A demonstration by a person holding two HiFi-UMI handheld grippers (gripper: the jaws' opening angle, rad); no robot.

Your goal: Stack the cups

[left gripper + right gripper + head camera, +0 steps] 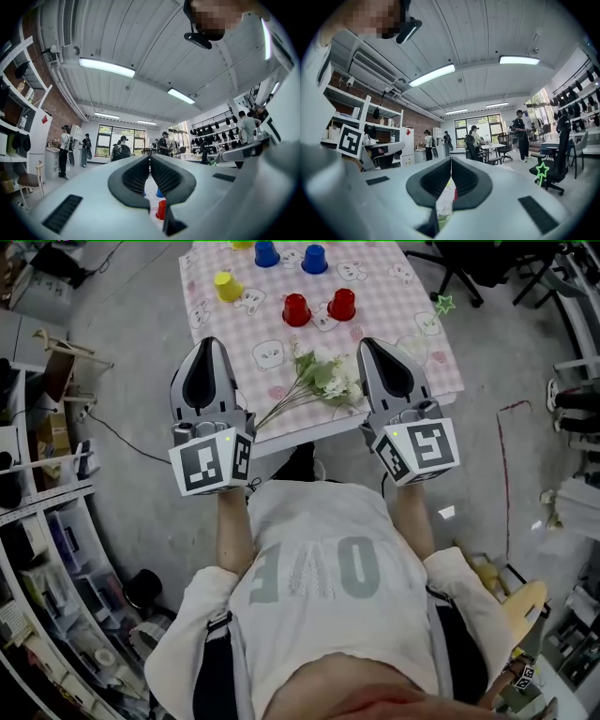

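Several cups stand upside down on the pink checked tablecloth (394,296): a yellow cup (228,286), two blue cups (267,253) (315,259) and two red cups (296,309) (341,305). Both grippers hover over the near table edge, pointing at the cups and well short of them. My left gripper (212,343) is shut and holds nothing. My right gripper (369,343) is also shut and empty. In the left gripper view, a red cup (161,209) and a blue cup (159,192) show below the closed left gripper (150,158). The right gripper (451,160) shows only cloth beneath it.
A bunch of white artificial flowers (323,379) lies on the near table edge between the two grippers. Shelves (37,549) stand at the left, and office chairs (459,268) are beyond the table's far right. People stand far off in the room.
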